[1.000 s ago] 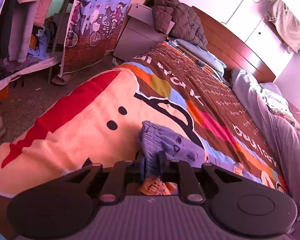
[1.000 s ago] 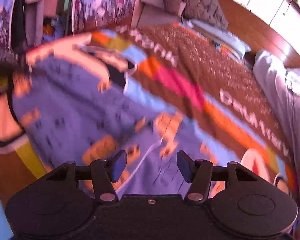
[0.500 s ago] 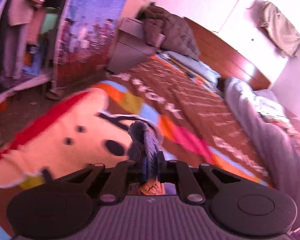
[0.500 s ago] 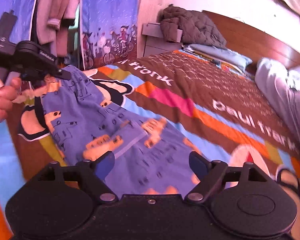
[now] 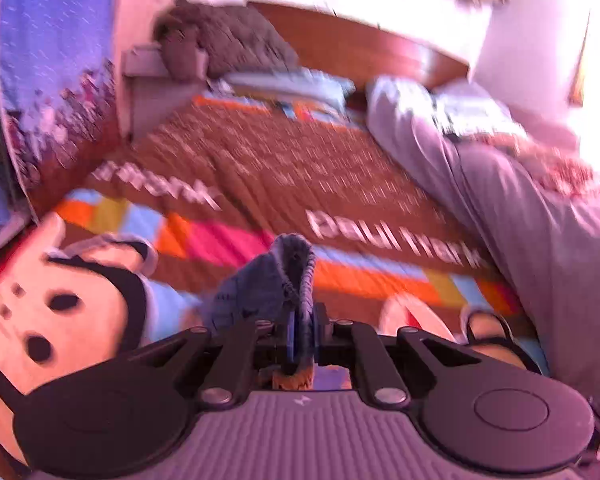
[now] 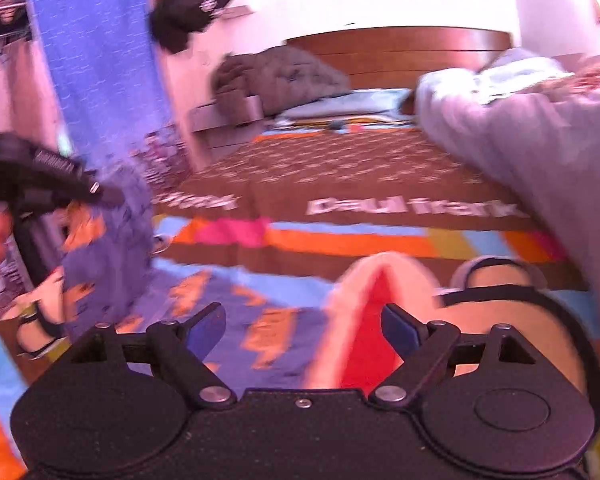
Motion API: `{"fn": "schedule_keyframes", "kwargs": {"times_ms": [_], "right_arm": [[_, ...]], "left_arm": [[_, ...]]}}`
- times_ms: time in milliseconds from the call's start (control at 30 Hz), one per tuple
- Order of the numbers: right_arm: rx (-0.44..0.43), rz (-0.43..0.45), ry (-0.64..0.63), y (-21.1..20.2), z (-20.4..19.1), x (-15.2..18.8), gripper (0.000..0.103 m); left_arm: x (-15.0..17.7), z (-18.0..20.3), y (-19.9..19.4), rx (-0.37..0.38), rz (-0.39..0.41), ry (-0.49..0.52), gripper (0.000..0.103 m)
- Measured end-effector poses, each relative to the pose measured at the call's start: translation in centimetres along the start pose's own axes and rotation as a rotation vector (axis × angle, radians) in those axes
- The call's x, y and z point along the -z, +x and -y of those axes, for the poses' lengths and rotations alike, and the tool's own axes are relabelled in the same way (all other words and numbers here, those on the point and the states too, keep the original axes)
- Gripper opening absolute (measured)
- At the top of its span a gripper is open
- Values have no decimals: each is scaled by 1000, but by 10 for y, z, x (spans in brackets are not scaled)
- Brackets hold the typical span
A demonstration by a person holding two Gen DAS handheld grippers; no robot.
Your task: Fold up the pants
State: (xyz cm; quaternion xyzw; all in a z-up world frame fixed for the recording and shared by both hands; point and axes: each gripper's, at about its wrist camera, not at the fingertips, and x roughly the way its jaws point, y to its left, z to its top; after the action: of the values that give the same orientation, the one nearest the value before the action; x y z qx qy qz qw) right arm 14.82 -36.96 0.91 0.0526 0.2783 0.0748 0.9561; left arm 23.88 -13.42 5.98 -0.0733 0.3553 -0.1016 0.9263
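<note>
Our left gripper [image 5: 302, 330] stays clenched on the bunched pants [image 5: 288, 276], now lifted off the bedspread [image 6: 340, 184] and carried right. Our right gripper [image 6: 304, 330] has spread wide and holds nothing (it just let go), so one leg is folding over.

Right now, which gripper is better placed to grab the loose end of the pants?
The right gripper: its jaws have just opened and stand empty above the spread pants. The left gripper is already clamped on bunched fabric.
</note>
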Motion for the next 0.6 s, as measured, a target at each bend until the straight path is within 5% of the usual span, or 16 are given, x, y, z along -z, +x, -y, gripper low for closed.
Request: {"fn": "schedule_keyframes", "kwargs": {"times_ms": [133,267,333,467,600], "right_arm": [[70,-6,90,-8,41,0,86],[81,-15,215,-10,79,0,88],[86,-8,266,-10,95,0,90],[83,-2,371,-10,117,-1,91],[4,-45,442,0,117,2,91]], "left_arm": [[25,48,29,21,-93,44,8],[54,78,49,121,-169,111,9],[68,88,58,123,-201,168,33],[88,82,45,144,-194,204,42],[94,52,6,100,-85,234,63]]}}
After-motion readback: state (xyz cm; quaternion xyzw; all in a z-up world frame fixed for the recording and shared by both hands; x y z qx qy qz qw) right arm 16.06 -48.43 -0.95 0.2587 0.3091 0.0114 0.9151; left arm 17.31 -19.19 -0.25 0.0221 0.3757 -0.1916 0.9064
